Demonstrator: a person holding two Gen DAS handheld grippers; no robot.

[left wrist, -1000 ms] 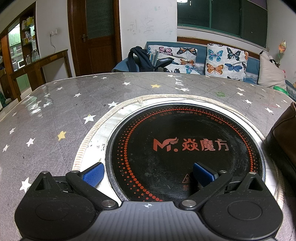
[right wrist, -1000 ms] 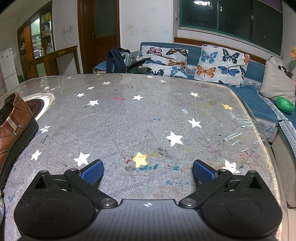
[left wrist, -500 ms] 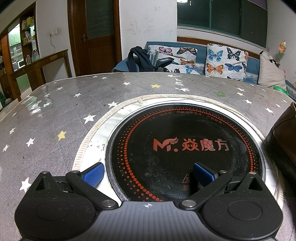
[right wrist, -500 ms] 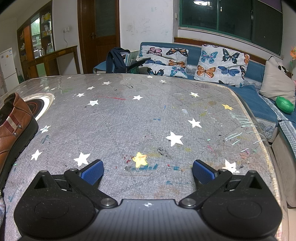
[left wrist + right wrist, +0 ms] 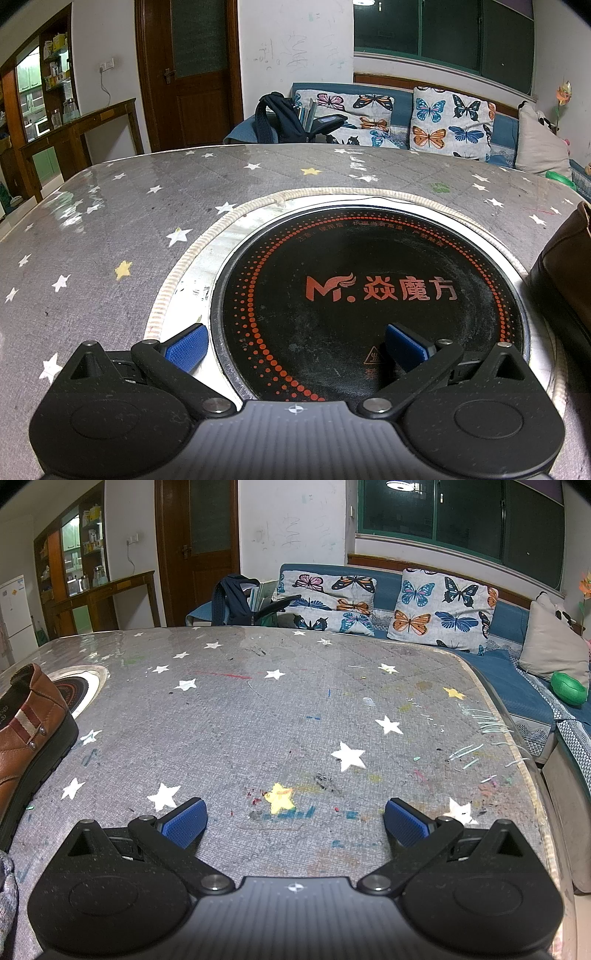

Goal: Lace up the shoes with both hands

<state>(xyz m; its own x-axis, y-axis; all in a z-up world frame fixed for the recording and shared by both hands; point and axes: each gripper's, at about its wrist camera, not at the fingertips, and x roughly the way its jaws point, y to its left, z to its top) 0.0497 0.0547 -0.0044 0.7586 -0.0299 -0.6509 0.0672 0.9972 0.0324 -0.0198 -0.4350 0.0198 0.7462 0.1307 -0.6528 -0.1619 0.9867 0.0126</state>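
Brown shoe (image 5: pixel 26 731) cut off at frame edge, laces unseen, left gripper (image 5: pixel 295 349) and right gripper (image 5: pixel 293 823) wide apart, empty

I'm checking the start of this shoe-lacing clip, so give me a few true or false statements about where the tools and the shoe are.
1. The left tool is shut on a lace. False: it is open and holds nothing.
2. The right tool is open over the star-patterned table cover. True.
3. The brown shoe lies between the right tool's fingers. False: it sits off to that tool's left.
4. The left tool points at a round black cooktop. True.
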